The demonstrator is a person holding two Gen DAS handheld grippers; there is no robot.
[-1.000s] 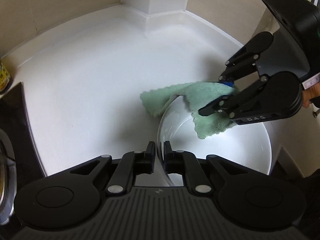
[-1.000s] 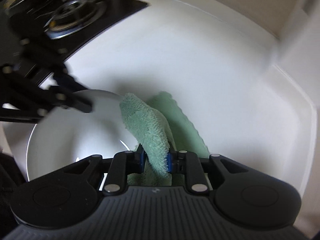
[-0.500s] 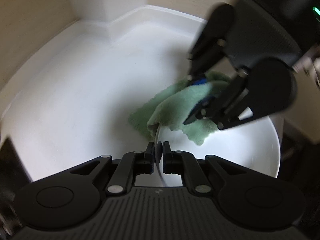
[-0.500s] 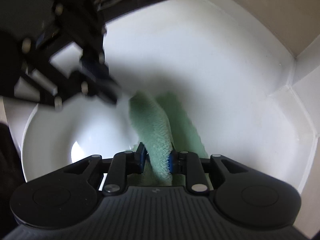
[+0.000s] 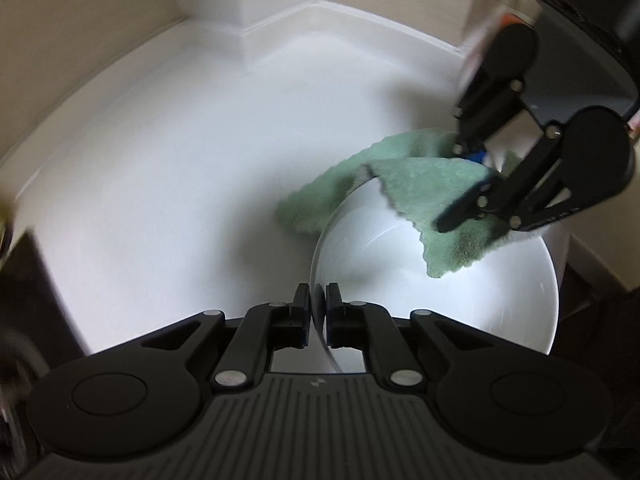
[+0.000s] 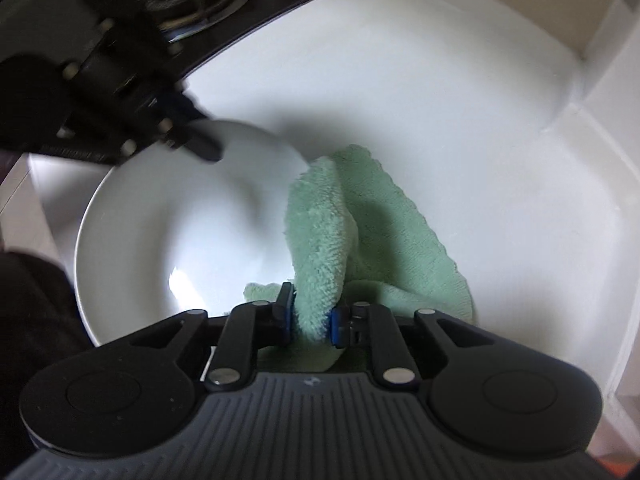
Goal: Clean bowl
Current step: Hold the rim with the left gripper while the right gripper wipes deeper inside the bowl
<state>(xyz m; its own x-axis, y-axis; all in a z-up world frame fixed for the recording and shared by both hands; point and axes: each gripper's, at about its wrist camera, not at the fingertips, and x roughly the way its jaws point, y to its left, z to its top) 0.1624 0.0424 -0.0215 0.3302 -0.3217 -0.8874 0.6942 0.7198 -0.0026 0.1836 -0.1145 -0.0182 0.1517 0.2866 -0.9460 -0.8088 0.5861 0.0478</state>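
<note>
We steady a white ceramic bowl and wipe it with a green cloth.

Our left gripper (image 5: 318,314) is clamped on the near rim of the round white ceramic bowl (image 5: 460,300), which sits near the front edge of the white counter (image 5: 180,160). Our right gripper (image 6: 312,320) pinches a fold of the fluffy green microfibre cloth (image 6: 328,240), its jaws closing on it; the cloth drapes over the bowl's rim onto the counter.

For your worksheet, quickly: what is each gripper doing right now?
Left gripper: shut on the white bowl rim.
Right gripper: jaws closing on the green cloth between them.
</note>
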